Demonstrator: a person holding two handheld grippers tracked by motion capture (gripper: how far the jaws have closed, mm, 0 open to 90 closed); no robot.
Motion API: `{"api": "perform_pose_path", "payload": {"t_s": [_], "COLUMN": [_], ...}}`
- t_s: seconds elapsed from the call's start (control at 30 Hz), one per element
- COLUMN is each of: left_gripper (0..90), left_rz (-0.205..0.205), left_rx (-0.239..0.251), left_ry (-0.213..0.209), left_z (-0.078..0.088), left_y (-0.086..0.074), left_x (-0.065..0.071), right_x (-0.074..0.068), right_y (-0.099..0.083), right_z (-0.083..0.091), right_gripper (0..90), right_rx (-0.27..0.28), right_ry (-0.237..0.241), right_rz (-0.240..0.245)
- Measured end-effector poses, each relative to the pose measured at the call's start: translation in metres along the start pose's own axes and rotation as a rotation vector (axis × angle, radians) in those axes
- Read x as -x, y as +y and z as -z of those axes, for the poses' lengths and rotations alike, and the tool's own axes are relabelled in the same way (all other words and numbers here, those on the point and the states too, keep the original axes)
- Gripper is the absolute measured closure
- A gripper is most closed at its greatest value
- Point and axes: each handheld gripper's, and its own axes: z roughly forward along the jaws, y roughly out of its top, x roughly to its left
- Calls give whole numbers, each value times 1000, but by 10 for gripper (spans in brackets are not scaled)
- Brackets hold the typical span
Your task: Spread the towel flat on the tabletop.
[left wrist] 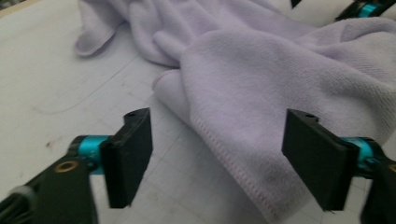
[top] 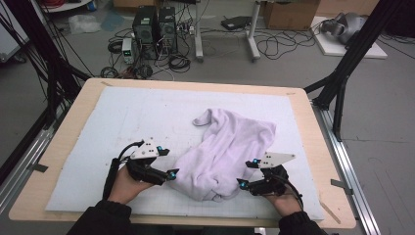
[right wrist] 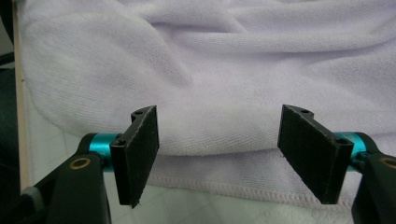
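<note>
White mat (top: 122, 117) on wooden table (top: 313, 147); computer towers (top: 155, 27), cables on floor

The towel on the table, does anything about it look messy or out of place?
Yes. The lilac towel lies crumpled in a loose heap on the white mat rather than flat or folded, with one end trailing toward the far side. Both tongs, left and right, are open at its near edges, gripping nothing.

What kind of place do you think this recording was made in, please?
Most likely a lab or workshop set up for recording. Computer towers and loose cables sit on the floor behind the table, and black frame struts stand beside it.
</note>
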Motion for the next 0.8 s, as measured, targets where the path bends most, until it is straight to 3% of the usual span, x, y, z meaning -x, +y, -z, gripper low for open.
{"api": "perform_pose_path", "payload": {"t_s": [0.13, 0.23, 0.33, 0.37, 0.4, 0.47, 0.57, 0.73, 0.8], "left_gripper": [363, 439, 560, 700, 700, 824, 849, 856, 857], "left_rz": [-27, -32, -41, -40, -47, -41, -25, -16, -2], "left_rx": [7, -17, -82, -106, -130, -189, -184, -165, -157], "left_ry": [-50, -74, -86, -91, -97, -95, -85, -59, -51], "left_z": [-14, -29, -43, -46, -49, -52, -46, -17, -5], "left_y": [5, 10, 11, 10, 9, 6, 4, -5, -11], "left_x": [-2, -2, -3, -3, -5, -7, -8, -11, -12], "right_x": [4, 6, 9, 9, 9, 9, 10, 13, 12], "right_y": [-1, -2, -4, -4, -4, -4, -4, -3, -1], "right_z": [-5, -9, -15, -17, -17, -20, -23, -26, -28], "right_gripper": [287, 288, 308, 340, 340, 377, 466, 739, 796], "right_rx": [-15, -35, -62, -71, -71, -92, -94, -85, -86], "right_ry": [-10, -16, -20, -17, -17, -17, 9, 77, 93], "right_rz": [16, 14, 18, 23, 23, 34, 23, 6, 11]}}
